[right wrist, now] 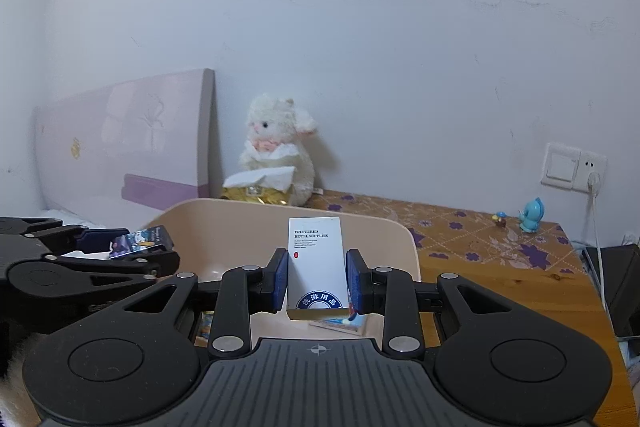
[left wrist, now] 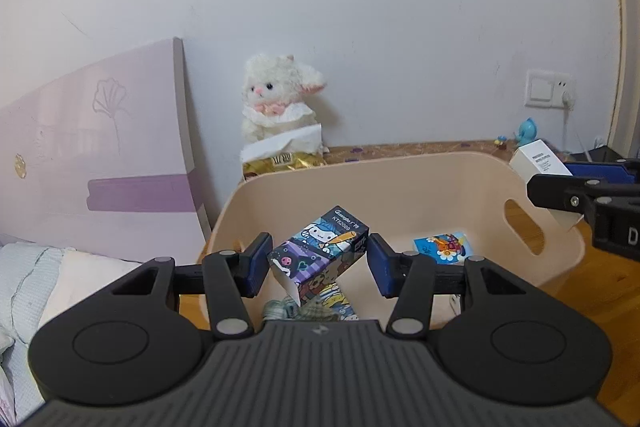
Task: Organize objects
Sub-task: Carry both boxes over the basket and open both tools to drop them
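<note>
My left gripper is shut on a dark blue cartoon-printed box, tilted and held above the inside of a beige plastic basket. My right gripper is shut on an upright white box printed "Preferred Hotel Supplies", over the basket's near right side. In the left wrist view the right gripper enters from the right with the white box. From the right wrist camera, the left gripper and its cartoon box show at the left. A small blue-and-orange packet lies in the basket.
A white plush lamb and a gold tissue pack stand behind the basket by the wall. A pink headboard and bedding are left. The patterned wooden tabletop holds a blue figurine; a wall socket with cable is right.
</note>
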`<state>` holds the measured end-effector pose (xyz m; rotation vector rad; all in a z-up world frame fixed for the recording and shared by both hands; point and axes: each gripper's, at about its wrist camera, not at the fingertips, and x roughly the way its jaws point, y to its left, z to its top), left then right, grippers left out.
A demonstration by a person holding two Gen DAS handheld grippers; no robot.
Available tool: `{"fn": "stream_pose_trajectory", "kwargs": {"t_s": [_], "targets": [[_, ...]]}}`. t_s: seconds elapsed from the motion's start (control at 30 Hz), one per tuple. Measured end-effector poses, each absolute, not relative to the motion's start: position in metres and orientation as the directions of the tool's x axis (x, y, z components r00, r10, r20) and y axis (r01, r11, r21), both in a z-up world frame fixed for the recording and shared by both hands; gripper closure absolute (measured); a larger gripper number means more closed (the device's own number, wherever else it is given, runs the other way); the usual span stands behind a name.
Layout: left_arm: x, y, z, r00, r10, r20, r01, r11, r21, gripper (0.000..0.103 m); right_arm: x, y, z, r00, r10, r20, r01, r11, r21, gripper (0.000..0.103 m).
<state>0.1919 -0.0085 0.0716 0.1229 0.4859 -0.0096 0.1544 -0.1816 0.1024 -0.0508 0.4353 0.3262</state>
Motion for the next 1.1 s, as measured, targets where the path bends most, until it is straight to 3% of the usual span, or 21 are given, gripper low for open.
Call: {"fn": "stream_pose_trajectory", "kwargs": {"t_s": [0.5, 0.53, 0.63, 0.7, 0.73, 0.77, 0.8, 0.83, 0.97, 1.1], "targets": [[0.250, -0.012, 0.020, 0.787, 0.079, -0.612, 0.006, 0.991, 0.135, 0.048, 0.205, -0.165, 0.056, 0.802, 0.257, -0.539, -0.295, 0.955, 0.016, 0.073], [0.250, -0.010, 0.019, 0.783, 0.073, -0.618, 0.004, 0.992, 0.123, 0.048, 0.204, -0.165, 0.054, 0.801, 0.256, -0.542, -0.297, 0.955, 0.012, 0.064], [0.247, -0.005, 0.022, 0.788, 0.072, -0.612, 0.000, 0.993, 0.117, 0.047, 0.200, -0.166, 0.056, 0.804, 0.252, -0.538, -0.294, 0.956, 0.009, 0.057], [0.243, -0.003, 0.026, 0.796, 0.075, -0.601, -0.006, 0.993, 0.116, 0.038, 0.196, -0.170, 0.060, 0.811, 0.251, -0.529, -0.282, 0.959, 0.023, 0.039], [0.240, -0.002, 0.029, 0.800, 0.058, -0.597, 0.006, 0.995, 0.104, 0.036, 0.194, -0.173, 0.063, 0.815, 0.253, -0.522, -0.274, 0.961, 0.038, 0.025], [0.237, -0.001, 0.032, 0.802, 0.054, -0.595, 0.002, 0.996, 0.093, 0.025, 0.191, -0.176, 0.066, 0.818, 0.261, -0.513, -0.270, 0.961, 0.058, 0.020], [0.234, 0.001, 0.036, 0.808, 0.060, -0.587, -0.012, 0.996, 0.085, 0.014, 0.187, -0.179, 0.069, 0.820, 0.270, -0.504, -0.268, 0.960, 0.078, 0.019], [0.230, 0.002, 0.039, 0.817, 0.063, -0.573, -0.022, 0.997, 0.077, 0.011, 0.183, -0.181, 0.071, 0.822, 0.274, -0.499, -0.266, 0.960, 0.089, 0.016], [0.219, 0.009, 0.050, 0.826, 0.058, -0.560, -0.033, 0.998, 0.054, 0.011, 0.170, -0.186, 0.078, 0.835, 0.264, -0.482, -0.252, 0.963, 0.091, 0.001], [0.204, 0.015, 0.059, 0.838, 0.076, -0.540, -0.051, 0.997, 0.060, 0.011, 0.158, -0.190, 0.084, 0.833, 0.272, -0.483, -0.252, 0.962, 0.108, 0.000]]}}
